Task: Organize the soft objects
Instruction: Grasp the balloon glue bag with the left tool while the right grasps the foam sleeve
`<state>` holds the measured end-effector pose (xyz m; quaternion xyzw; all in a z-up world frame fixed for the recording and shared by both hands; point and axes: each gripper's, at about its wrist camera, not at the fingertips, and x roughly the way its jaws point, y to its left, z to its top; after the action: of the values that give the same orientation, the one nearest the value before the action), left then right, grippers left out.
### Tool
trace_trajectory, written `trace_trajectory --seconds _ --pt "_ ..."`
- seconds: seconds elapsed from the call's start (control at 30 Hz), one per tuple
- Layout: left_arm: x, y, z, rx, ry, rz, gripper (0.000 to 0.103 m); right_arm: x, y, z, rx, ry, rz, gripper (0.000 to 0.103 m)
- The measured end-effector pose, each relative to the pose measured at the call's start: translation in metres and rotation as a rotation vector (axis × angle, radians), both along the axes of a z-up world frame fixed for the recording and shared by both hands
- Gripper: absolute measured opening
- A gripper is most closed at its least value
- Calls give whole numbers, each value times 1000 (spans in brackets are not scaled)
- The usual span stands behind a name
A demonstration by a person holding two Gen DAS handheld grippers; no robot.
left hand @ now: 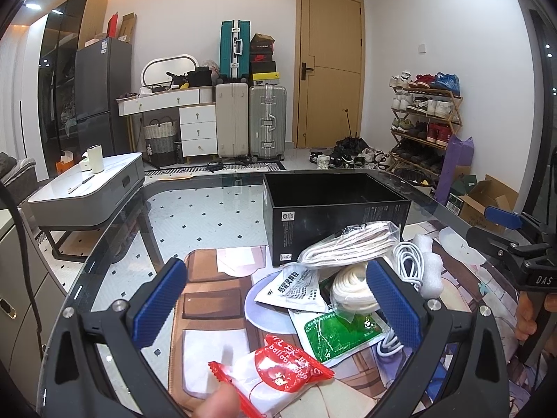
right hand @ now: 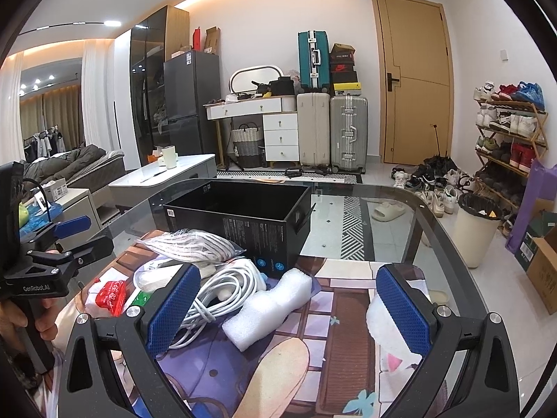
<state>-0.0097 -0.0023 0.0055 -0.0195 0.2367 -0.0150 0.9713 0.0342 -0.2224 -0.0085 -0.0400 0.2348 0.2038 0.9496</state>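
Observation:
An open black box (left hand: 334, 209) stands on the glass table, also in the right wrist view (right hand: 243, 223). In front of it lies a pile: a bag of white cord (left hand: 348, 244), a white cable coil (right hand: 222, 292), white foam (right hand: 271, 306), a green packet (left hand: 344, 331), a white packet (left hand: 296, 289) and a red balloon packet (left hand: 285, 369). My left gripper (left hand: 275, 299) is open above the packets, holding nothing. My right gripper (right hand: 289, 306) is open, with the foam and cable between its fingers, not clamped.
A printed mat (right hand: 348, 348) covers the near part of the glass table (left hand: 209, 216). Behind are a low white table (left hand: 87, 188), suitcases (left hand: 250, 122), a shoe rack (left hand: 424, 122), a bin (right hand: 477, 230) and cardboard boxes (right hand: 543, 271).

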Motion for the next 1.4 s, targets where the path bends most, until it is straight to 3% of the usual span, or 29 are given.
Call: trace_trajectory --seconds 0.6,0.93,1.2,1.4 --pt "16 -17 -27 59 265 -87 103 43 1 -32 26 317 -50 103" --pt "12 -5 -42 60 358 -71 103 50 8 -51 -43 411 -39 103" --pt "7 4 -50 24 402 -34 103 57 -1 -55 -65 423 -77 103" --pt "5 10 -50 25 418 -83 103 67 -7 -52 -45 445 -76 103"
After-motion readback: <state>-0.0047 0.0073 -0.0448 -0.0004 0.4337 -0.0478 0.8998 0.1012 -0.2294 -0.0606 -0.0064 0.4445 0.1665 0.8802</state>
